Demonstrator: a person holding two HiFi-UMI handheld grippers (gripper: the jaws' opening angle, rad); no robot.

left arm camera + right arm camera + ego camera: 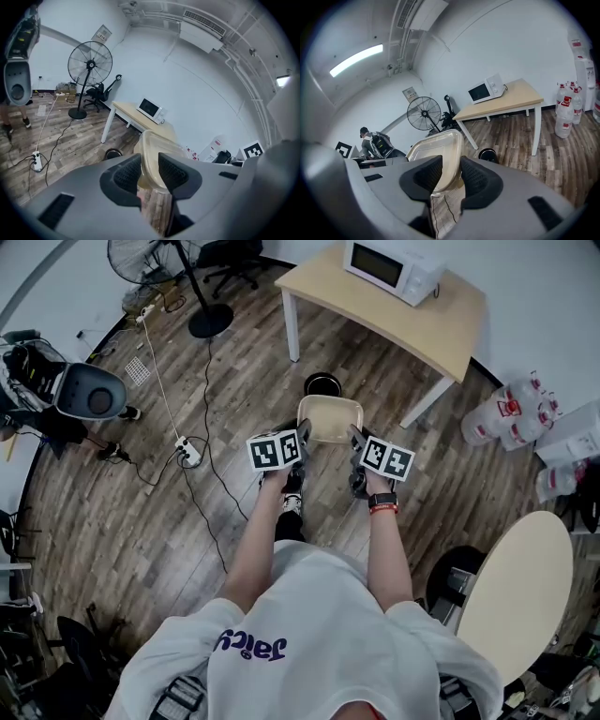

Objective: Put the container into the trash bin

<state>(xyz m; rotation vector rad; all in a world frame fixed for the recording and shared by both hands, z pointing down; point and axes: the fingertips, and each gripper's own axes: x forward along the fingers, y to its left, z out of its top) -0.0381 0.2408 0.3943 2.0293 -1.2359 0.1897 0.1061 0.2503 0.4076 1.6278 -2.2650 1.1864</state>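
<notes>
While the clear container (330, 418) hangs in the air between the two claws, just short of the black trash bin (322, 384) on the floor by the counter (441, 324), I judge the pickup done and the drop left to do. The left claw (303, 442) and right claw (357, 442) are each part-closed, clamped on opposite rims. Only the head view shows both grips together, while each gripper view shows the rim pinched between its own pads.

Translucent beige container (329, 416), black bin (322, 384), white microwave (392, 268) (dark door), wood-grain floor (122, 521)
</notes>
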